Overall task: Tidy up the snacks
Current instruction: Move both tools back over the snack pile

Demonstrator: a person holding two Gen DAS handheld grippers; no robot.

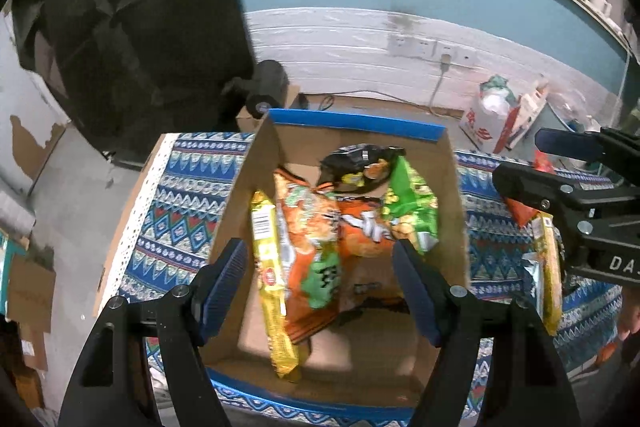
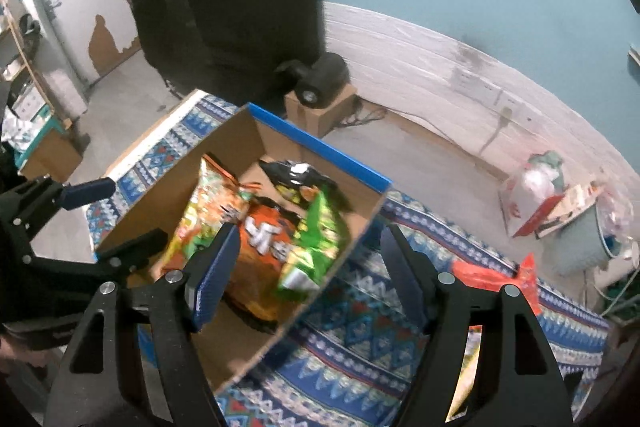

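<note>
A cardboard box [image 1: 454, 187] with a blue rim stands on a patterned blue cloth [image 1: 176, 211]. In it lie a yellow packet [image 1: 270, 279], an orange-and-green bag [image 1: 308, 227], an orange bag [image 1: 360, 227], a green bag [image 1: 412, 207] and a black bag [image 1: 356, 167]. My left gripper [image 1: 322, 287] is open and empty above the box's near half. My right gripper [image 2: 308, 279] is open and empty over the box's right wall [image 2: 320, 303]; it also shows in the left wrist view [image 1: 516, 163]. A red packet [image 2: 496, 279] and a yellow packet [image 1: 546, 271] lie on the cloth right of the box.
The table's left edge [image 1: 132, 219] drops to a grey floor. A dark hanging cloth [image 1: 140, 27] and a black device on a small carton [image 1: 266, 91] stand behind the table. A red-and-white carton with bags [image 1: 500, 115] sits on the floor by the white wall.
</note>
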